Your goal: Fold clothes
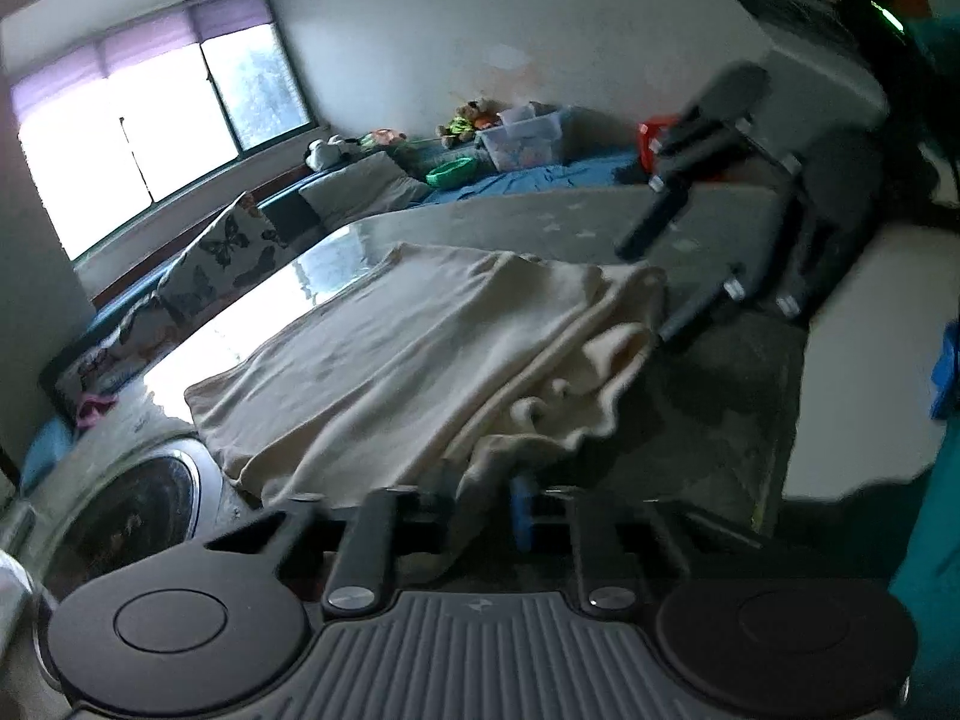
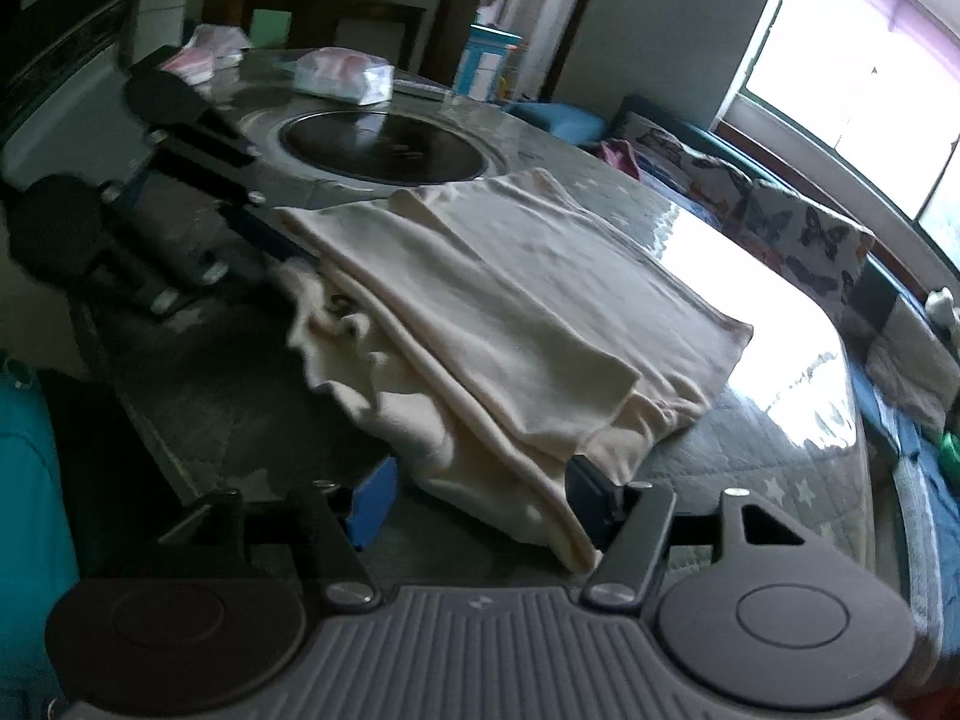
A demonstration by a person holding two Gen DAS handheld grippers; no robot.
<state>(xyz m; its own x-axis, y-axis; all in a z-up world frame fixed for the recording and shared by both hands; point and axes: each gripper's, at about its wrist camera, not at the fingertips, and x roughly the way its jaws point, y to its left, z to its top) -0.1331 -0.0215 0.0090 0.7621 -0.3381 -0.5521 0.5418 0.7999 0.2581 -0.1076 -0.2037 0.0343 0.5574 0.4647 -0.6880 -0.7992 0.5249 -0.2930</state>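
Note:
A cream garment [image 1: 420, 348] lies partly folded on a grey glass-topped table [image 1: 708, 420]; it also shows in the right wrist view [image 2: 510, 312]. My left gripper [image 1: 486, 498] is closed on the garment's near bunched edge; cloth hangs between its fingers. It shows in the right wrist view [image 2: 288, 258] at the garment's far left corner. My right gripper [image 2: 480, 492] has its jaws apart around the garment's near folded edge, cloth lying between the blue pads [image 2: 375, 498]. It shows in the left wrist view [image 1: 657, 333] at the garment's far right end.
A round dark inset [image 2: 384, 147] sits in the table [image 2: 750, 468] beyond the garment, with plastic bags [image 2: 345, 75] behind it. A bench with butterfly cushions [image 1: 222, 252] runs under the window [image 1: 162, 120]. A plastic bin [image 1: 522, 138] and toys stand farther back.

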